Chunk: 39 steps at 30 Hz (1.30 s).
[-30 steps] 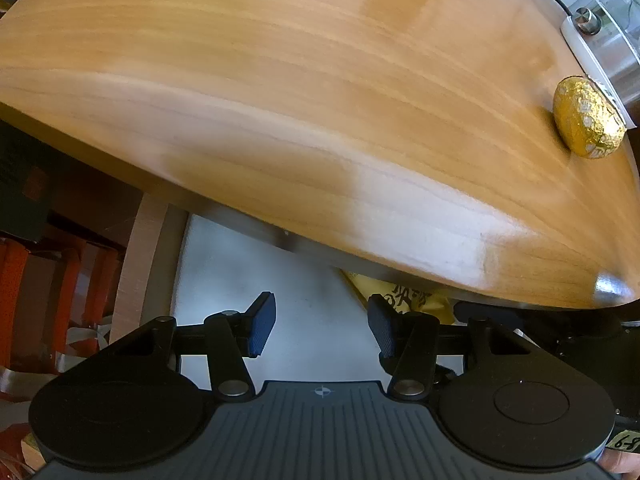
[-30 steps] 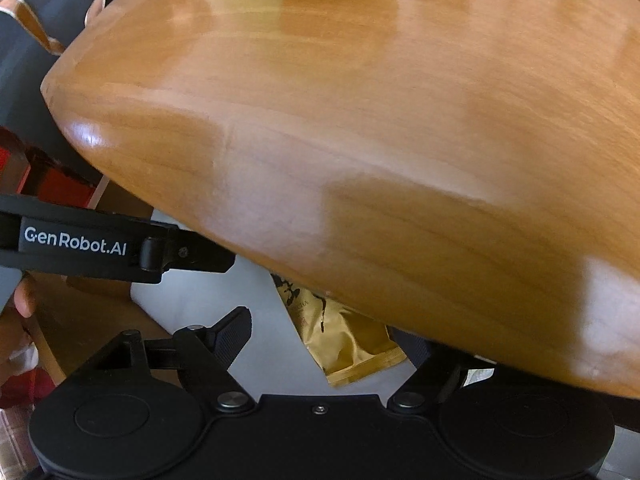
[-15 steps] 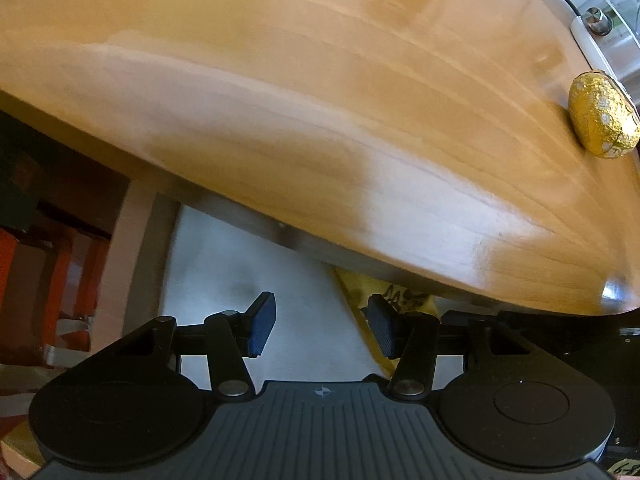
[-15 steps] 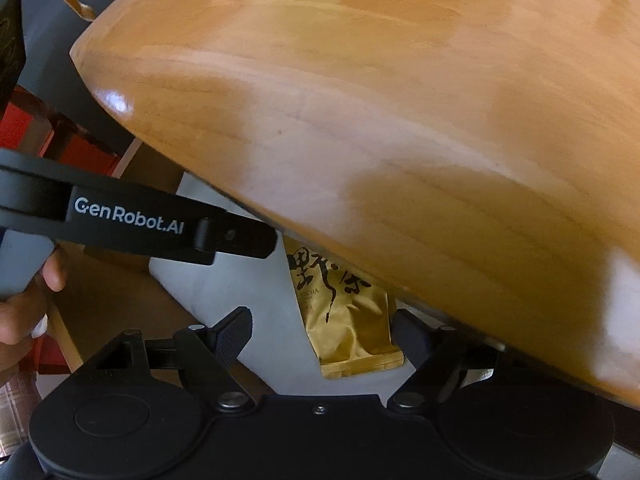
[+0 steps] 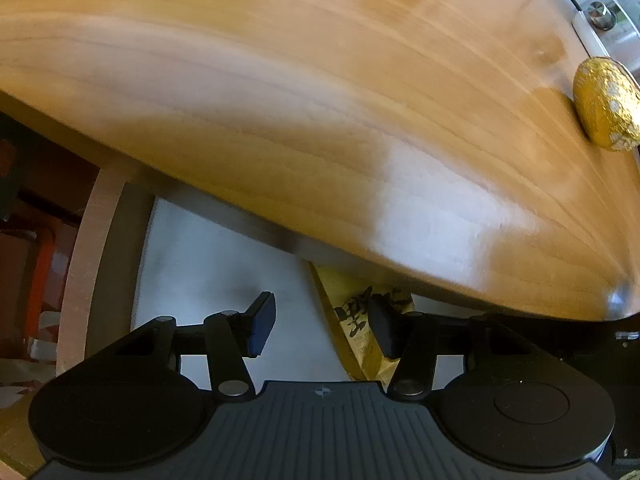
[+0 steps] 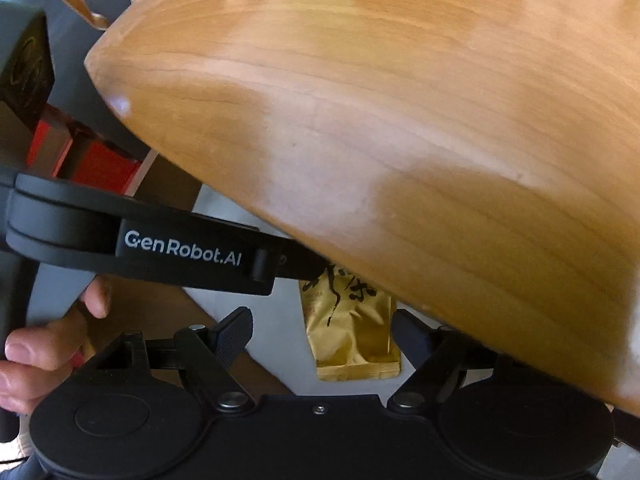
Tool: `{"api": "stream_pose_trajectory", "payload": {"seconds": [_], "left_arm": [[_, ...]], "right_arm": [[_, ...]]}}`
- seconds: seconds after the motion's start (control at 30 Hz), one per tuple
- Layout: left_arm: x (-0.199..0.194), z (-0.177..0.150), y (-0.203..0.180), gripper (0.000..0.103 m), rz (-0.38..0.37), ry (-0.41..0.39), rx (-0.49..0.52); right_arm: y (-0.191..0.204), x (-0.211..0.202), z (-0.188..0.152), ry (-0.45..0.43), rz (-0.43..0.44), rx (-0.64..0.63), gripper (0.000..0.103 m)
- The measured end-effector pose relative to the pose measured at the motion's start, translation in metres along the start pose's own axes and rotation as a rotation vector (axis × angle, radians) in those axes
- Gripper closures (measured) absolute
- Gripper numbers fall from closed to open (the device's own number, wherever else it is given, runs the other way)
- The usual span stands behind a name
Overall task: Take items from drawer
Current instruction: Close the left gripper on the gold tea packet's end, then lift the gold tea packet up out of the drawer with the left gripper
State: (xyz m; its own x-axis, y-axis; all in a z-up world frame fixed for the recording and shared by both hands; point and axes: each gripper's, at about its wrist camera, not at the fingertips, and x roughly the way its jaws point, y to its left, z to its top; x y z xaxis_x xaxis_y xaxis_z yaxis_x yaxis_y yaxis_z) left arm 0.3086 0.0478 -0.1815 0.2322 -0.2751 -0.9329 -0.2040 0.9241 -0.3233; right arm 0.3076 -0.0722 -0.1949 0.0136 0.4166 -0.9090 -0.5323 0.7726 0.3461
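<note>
A gold pouch (image 6: 352, 336) with black brush lettering lies flat on the pale floor of the open drawer (image 6: 276, 332), partly under the wooden tabletop's edge. My right gripper (image 6: 322, 332) is open and the pouch shows between its fingers, nearer the right one; contact cannot be told. In the left wrist view the same pouch (image 5: 356, 320) sits just behind the right finger of my open left gripper (image 5: 320, 324), which holds nothing. The left gripper's black housing (image 6: 180, 248) crosses the right wrist view and reaches in under the table edge.
The wooden tabletop (image 5: 320, 100) overhangs the drawer and fills most of both views. A gold foil-wrapped egg (image 5: 606, 104) rests on it at the far right, beside a white appliance (image 5: 600, 28). The drawer's wooden side wall (image 5: 88, 264) stands left. A hand (image 6: 40, 352) grips the left tool.
Both views have shifted so that more of the pouch shows from under the table edge. The left gripper's housing has moved further right across the right wrist view. Both grippers have stayed open.
</note>
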Motion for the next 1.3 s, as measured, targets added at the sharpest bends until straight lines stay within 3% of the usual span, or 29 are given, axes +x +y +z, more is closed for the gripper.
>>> {"api": "stream_pose_trajectory", "payload": {"seconds": [0.4, 0.53, 0.57, 0.8, 1.0, 1.13, 1.3], "left_arm": [[0.006, -0.005, -0.004, 0.052, -0.02, 0.054, -0.043], [0.009, -0.007, -0.004, 0.063, -0.048, 0.075, -0.057], [0.009, -0.008, -0.005, 0.07, -0.052, 0.075, -0.053], [0.006, -0.012, -0.002, 0.088, -0.073, 0.094, -0.082], [-0.004, -0.018, 0.004, 0.097, -0.121, 0.103, -0.142], [-0.016, -0.024, 0.005, 0.099, -0.126, 0.088, -0.172], [-0.027, -0.034, 0.018, 0.099, -0.154, 0.086, -0.283]], "right_arm": [[0.016, 0.007, 0.0, 0.003, 0.005, -0.009, 0.028], [0.021, 0.009, 0.0, 0.001, 0.008, -0.013, 0.028], [0.023, 0.01, 0.0, 0.0, 0.009, -0.014, 0.029], [0.033, 0.014, 0.0, -0.004, 0.007, -0.014, 0.029], [0.043, 0.013, -0.002, -0.02, -0.007, -0.018, 0.029], [0.052, 0.008, -0.005, -0.037, -0.016, -0.018, 0.03], [0.07, 0.004, -0.01, -0.053, -0.049, -0.042, 0.03]]}}
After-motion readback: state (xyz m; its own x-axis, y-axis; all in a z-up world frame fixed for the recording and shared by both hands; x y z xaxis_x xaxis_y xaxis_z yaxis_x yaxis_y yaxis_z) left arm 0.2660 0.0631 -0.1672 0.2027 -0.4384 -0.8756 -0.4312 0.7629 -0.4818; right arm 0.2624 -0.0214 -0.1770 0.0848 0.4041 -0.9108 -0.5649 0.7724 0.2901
